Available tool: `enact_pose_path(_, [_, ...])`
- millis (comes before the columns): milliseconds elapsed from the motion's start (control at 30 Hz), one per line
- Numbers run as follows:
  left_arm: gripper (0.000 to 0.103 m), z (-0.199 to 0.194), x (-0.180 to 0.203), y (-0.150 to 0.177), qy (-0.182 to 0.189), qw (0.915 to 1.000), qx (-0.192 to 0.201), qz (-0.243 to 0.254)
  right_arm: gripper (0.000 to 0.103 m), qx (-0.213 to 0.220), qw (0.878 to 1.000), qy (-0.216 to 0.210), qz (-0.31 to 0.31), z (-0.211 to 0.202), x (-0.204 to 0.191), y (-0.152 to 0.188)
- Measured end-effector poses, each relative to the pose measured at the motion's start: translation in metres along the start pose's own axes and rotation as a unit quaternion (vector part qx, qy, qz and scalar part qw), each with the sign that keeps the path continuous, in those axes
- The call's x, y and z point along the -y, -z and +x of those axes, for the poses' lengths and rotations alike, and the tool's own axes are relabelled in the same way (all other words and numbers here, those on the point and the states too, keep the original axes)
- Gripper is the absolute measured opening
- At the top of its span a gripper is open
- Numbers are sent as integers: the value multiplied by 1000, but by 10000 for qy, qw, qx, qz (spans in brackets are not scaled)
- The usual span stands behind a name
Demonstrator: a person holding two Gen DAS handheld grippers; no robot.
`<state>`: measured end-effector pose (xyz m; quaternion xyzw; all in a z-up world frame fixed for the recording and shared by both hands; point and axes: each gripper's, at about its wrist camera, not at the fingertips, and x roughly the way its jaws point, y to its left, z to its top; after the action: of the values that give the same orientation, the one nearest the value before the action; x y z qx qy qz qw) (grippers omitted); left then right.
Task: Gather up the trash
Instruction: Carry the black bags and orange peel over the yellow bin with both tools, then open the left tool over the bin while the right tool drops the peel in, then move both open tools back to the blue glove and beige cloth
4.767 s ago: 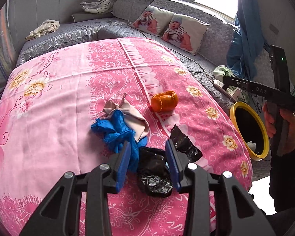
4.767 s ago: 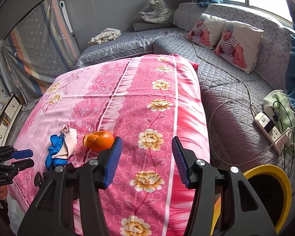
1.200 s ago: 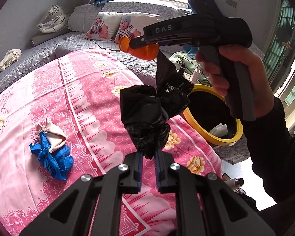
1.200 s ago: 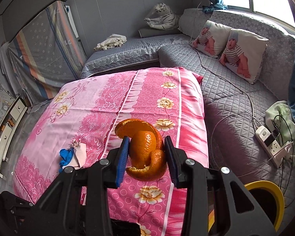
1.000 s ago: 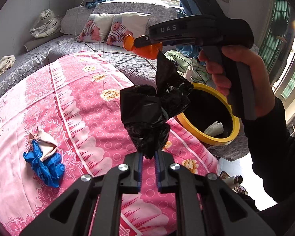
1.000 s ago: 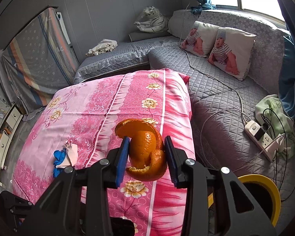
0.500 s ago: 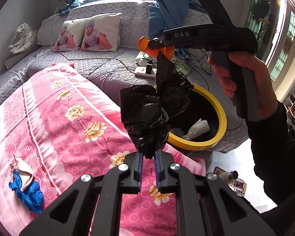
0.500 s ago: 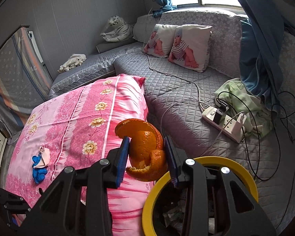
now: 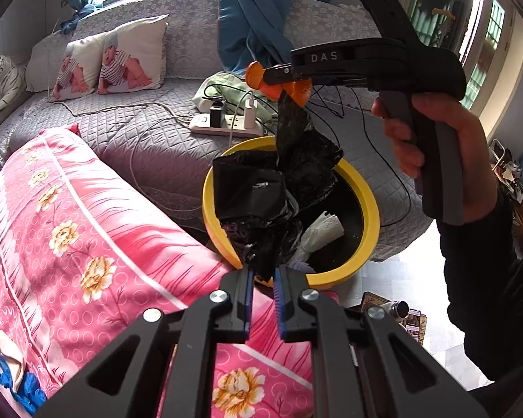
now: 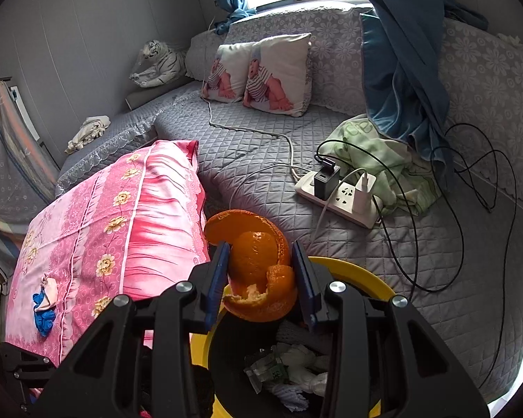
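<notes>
The left claw is gripping a black plastic bag above the yellow-rimmed bin. The right claw is clamping an orange peel over the same bin's rim, beside the bed.

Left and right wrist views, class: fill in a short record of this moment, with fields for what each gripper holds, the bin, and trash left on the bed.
left gripper: shut on crumpled black plastic bag, held over the bin
right gripper: shut on curled orange peel, above the bin rim
bin: round yellow-rimmed black trash bin, beside the bed, white paper scraps inside
left on bed: blue glove with beige cloth on pink floral bedspread
</notes>
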<state>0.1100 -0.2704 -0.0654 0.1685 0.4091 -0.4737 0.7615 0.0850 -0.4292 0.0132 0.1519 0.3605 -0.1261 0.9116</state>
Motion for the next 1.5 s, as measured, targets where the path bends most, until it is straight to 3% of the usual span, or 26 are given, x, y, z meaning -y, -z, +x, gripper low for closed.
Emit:
enact_pose_path(400, [10,66,11,-23,231,9988,-426,45,36,-174,9988,181,423,15,42,9])
enact_pose_path(567, [10,77,15,-27,313,9984,-462,25,42,-198,9981,209,550,18,50,10])
enact_pose_path(600, [12,77,15,-27,311,9985,-460,-8,43,-186,9979,221,578,18,51,10])
enact_pose_path(700, [41,77,8,-28,343,9981,-459,-240,56,-78,9972,280,687,14,57,7])
enact_pose_path(933, [44,65,-17,-22,297,9972,-384,-564,56,-8,9965,334,765,5,60,3])
enact_pose_path(1233, [45,8,-69,10,-208,9953,-106,-945,56,-208,9992,-268,186,19,-6,0])
enact_pose_path(1500, [45,-64,-123,58,-915,9836,192,-1546,56,-536,9912,-1090,-521,45,-107,-1])
